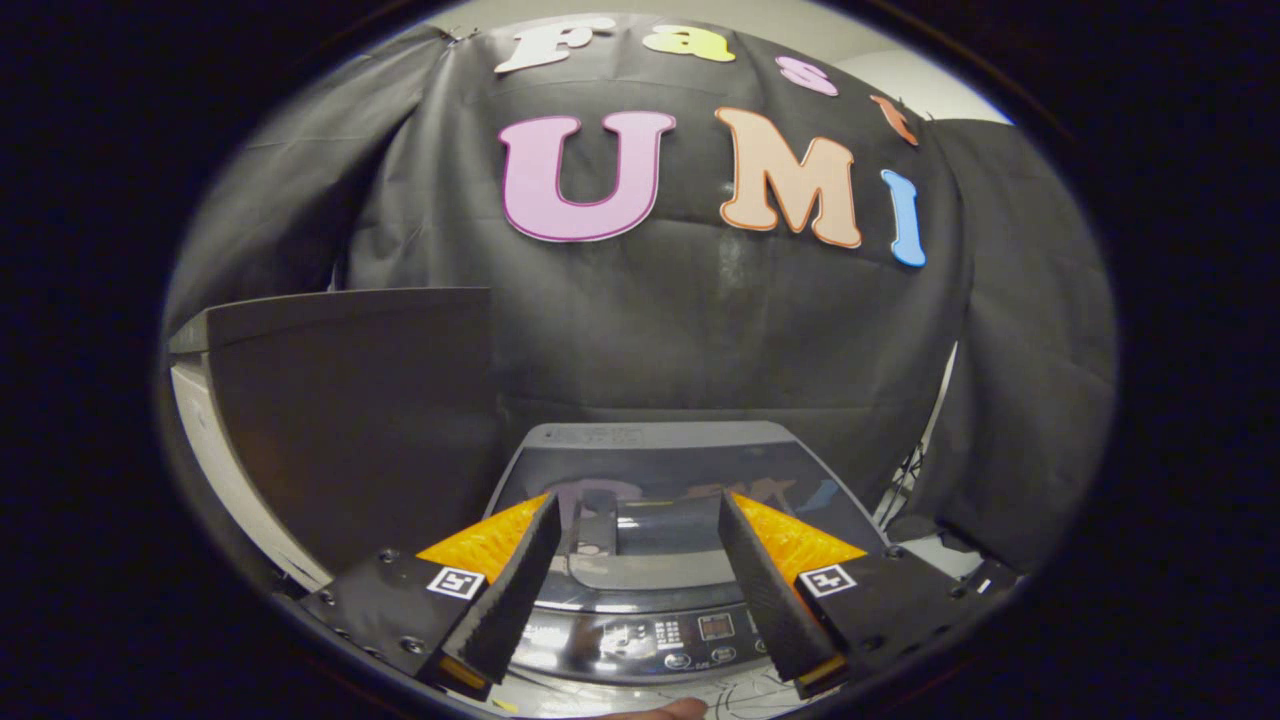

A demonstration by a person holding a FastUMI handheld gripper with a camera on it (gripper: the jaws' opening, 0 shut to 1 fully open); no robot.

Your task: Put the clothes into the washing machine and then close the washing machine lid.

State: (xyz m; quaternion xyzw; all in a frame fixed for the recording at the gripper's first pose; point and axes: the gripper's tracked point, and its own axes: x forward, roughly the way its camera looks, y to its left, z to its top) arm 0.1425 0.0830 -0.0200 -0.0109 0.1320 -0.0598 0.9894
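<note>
jaws: gripper point(637, 590) spread wide, nothing betw. the fingers point(505, 590); they hover above the machine's front edge.
washer: washing machine point(650, 480) just ahead & below, lid point(690, 490) looks shut, dark glossy, reflecting the wall.
panel: control panel point(690, 632) at front edge betw. the fingers; buttons & small display, print too small to read.
clothes: can't tell where; if inside, hidden by the lid.
progress: judged at or near the end, lid down, jaws empty.
side: dark box point(380, 420) beside the washer's left edge.
brand: none legible.
</note>
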